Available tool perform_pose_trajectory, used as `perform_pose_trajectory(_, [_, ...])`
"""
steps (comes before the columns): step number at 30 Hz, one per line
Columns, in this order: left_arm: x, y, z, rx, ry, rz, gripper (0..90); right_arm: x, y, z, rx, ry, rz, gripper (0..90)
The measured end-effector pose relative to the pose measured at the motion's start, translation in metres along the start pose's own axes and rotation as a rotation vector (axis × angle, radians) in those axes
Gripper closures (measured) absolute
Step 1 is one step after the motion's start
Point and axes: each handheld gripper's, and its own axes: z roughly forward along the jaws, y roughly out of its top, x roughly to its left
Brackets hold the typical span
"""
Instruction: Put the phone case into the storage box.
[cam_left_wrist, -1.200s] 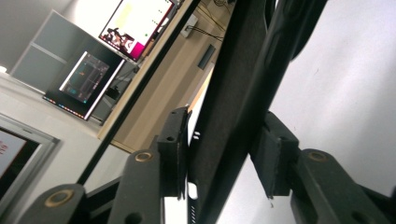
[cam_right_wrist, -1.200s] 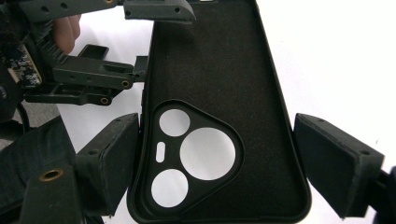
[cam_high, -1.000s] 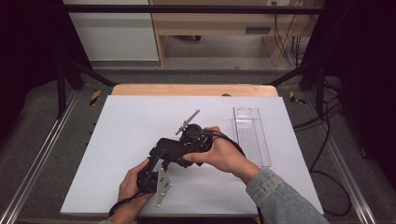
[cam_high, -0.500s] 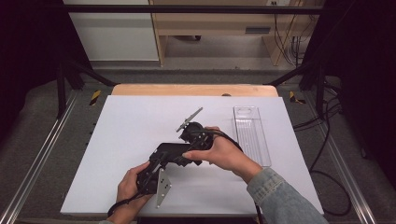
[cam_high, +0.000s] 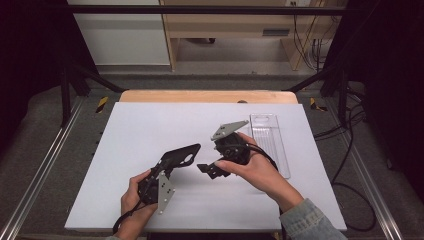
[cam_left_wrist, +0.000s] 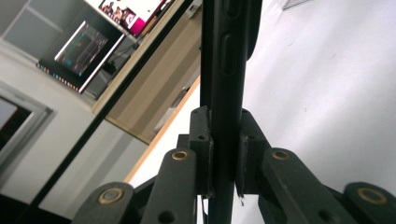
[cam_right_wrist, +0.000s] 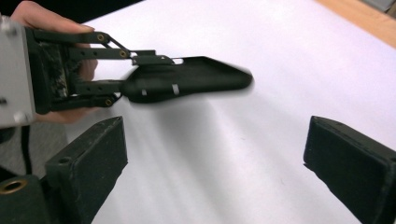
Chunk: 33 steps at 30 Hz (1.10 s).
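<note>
Phone case: in the high view it is held off the white table, left of centre, pinched at its near end by the left tongs; the right tongs sit apart to its right. A clear tray lies far right.

Left gripper view: pads clamp the thin edge, beside the button cut-outs.

Right gripper view: the right tongs have just been opening, nothing between them.

Judgement: light, thin, flexible; grip the rim, not the flat.
</note>
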Motion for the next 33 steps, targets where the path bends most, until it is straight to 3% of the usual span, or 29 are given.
perform_pose_trajectory(2, [0.002,-0.001,0.0,0.007,0.005,-0.024,79.9,-0.001,-0.012,0.0,-0.038,-0.029,-0.004,8.0])
perform_pose_trajectory(7, [0.007,-0.003,-0.002,0.021,0.026,-0.068,79.9,0.003,-0.025,0.002,-0.079,-0.01,-0.008,6.9])
perform_pose_trajectory(10, [0.01,-0.004,-0.004,0.02,0.027,-0.105,79.9,0.005,-0.036,0.003,-0.129,-0.042,0.002,6.9])
perform_pose_trajectory(16, [0.015,-0.004,-0.007,0.011,0.034,-0.169,79.9,0.003,-0.046,0.003,-0.158,-0.059,0.029,6.8])
perform_pose_trajectory(20, [0.019,-0.004,-0.009,-0.003,0.033,-0.229,79.9,0.0,-0.055,0.008,-0.227,-0.075,0.065,6.8])
perform_pose_trajectory(26, [0.026,-0.009,-0.013,-0.014,0.027,-0.33,79.9,0.002,-0.056,0.006,-0.308,-0.08,0.069,6.6])
perform_pose_trajectory(33, [0.034,-0.014,-0.016,-0.045,0.013,-0.451,79.9,0.003,-0.057,0.007,-0.342,-0.119,0.061,7.4])
